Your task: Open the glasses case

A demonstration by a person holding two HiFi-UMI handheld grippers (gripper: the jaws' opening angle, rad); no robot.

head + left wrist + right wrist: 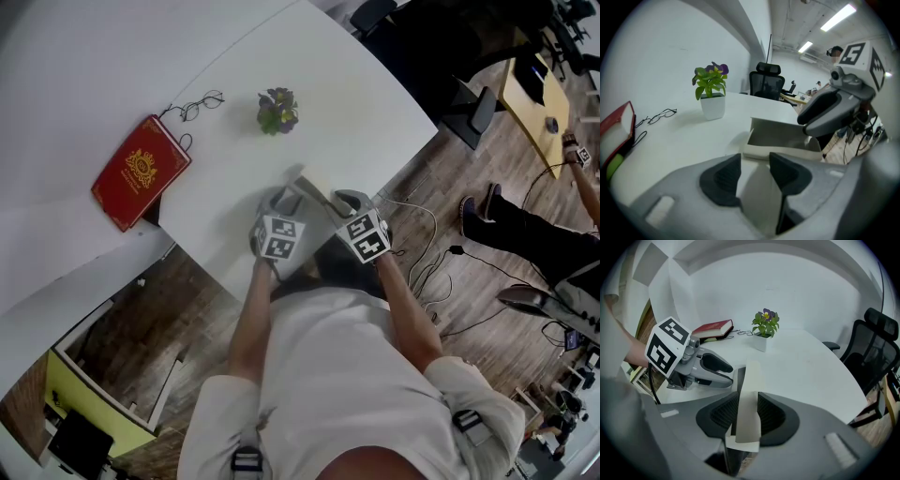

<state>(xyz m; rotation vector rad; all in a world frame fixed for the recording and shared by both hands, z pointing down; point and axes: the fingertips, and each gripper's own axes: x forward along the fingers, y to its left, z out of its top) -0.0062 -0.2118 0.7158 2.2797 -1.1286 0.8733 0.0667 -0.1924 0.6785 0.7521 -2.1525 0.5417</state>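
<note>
A cream glasses case [307,190] lies at the near edge of the white table [356,103], its lid raised and its tray showing hollow [780,136]. My left gripper [281,199] grips the near flap of the case, and in the left gripper view that flap fills the gap between the dark pads [717,178]. My right gripper [345,199] comes in from the right. Its pads [771,414] press on both sides of the lid's cream edge [749,404]. Each gripper shows in the other's view: the right gripper [834,105] and the left gripper [712,369].
A red book [141,169] lies at the table's left, with folded spectacles [197,105] behind it and a small potted plant [277,111] near the middle. A black office chair [876,343] stands past the table's right side. Cables and someone's legs [525,234] are on the floor.
</note>
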